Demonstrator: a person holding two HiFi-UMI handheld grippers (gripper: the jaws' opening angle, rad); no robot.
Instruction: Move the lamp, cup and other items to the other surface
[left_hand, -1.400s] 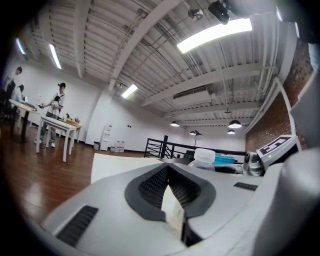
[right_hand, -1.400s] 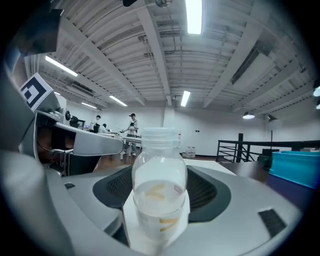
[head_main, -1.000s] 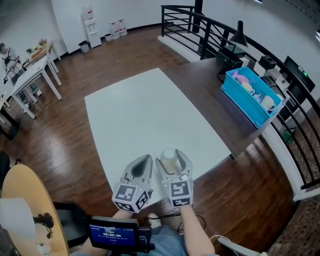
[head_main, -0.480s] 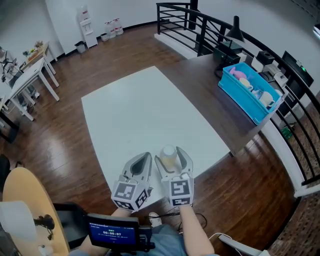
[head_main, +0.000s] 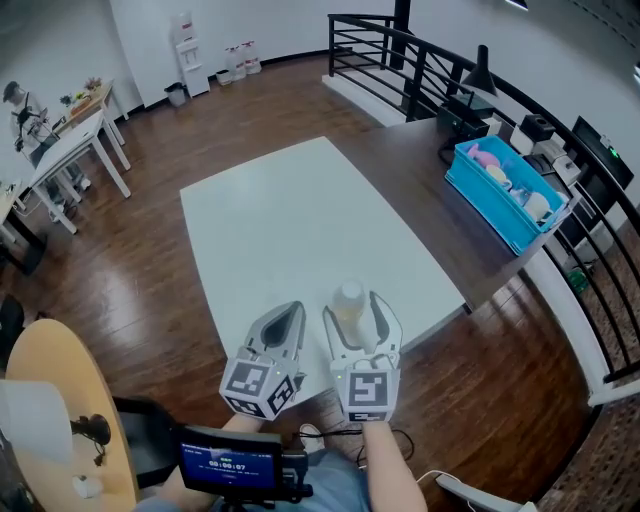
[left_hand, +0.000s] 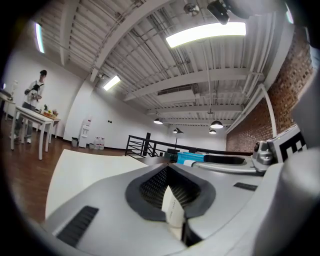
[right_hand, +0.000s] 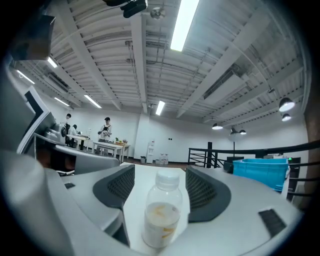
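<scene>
A small clear bottle (head_main: 348, 297) with a white cap and a pale drink in it stands upright on the white table (head_main: 290, 220), near its front edge. My right gripper (head_main: 358, 308) has a jaw on each side of it, and the jaws are closing. In the right gripper view the bottle (right_hand: 161, 215) still shows a gap to each pad of the right gripper (right_hand: 159, 175). My left gripper (head_main: 288, 315) hovers just left of it with its jaws together. In its own view the left gripper (left_hand: 167, 172) has only a small white tag showing where the pads meet.
A dark wood surface (head_main: 410, 165) adjoins the white table at the right. On it are a blue bin (head_main: 505, 195) of small items and a black lamp (head_main: 480, 70). A black railing (head_main: 420, 60) runs behind. A round wooden table (head_main: 50, 400) is at lower left.
The bottle now stands nearer the right gripper's tips than a second ago, when it sat deeper between the jaws. The head view has shifted slightly. The left gripper stays shut.
</scene>
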